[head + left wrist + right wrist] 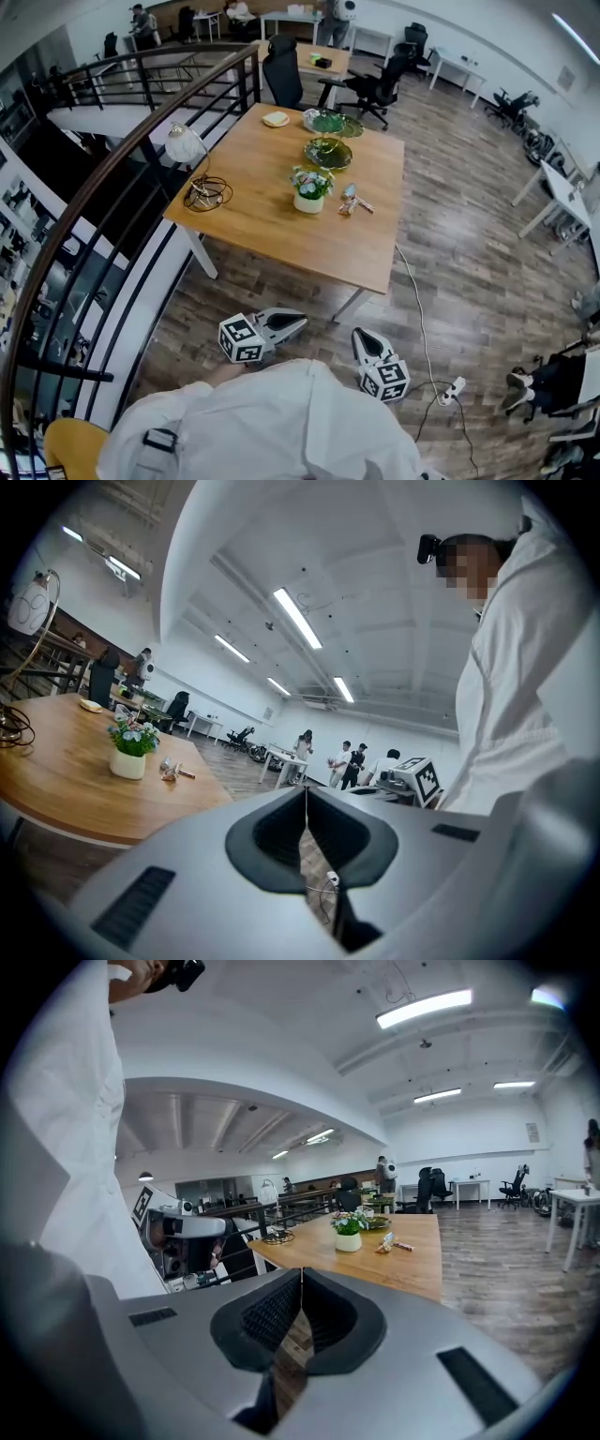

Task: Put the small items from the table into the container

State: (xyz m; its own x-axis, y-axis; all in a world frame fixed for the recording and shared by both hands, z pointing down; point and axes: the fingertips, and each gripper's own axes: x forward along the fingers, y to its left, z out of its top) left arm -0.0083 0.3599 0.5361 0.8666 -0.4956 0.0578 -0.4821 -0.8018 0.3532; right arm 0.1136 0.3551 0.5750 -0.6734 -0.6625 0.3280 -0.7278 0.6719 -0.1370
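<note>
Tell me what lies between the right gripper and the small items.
Head view: just bare table and floor between right gripper and small items.

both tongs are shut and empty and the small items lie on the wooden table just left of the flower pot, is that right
Not quite. The head view shows the small items lying on the wooden table just right of the flower pot, not left. The left tongs and right tongs are indeed shut and empty.
</note>
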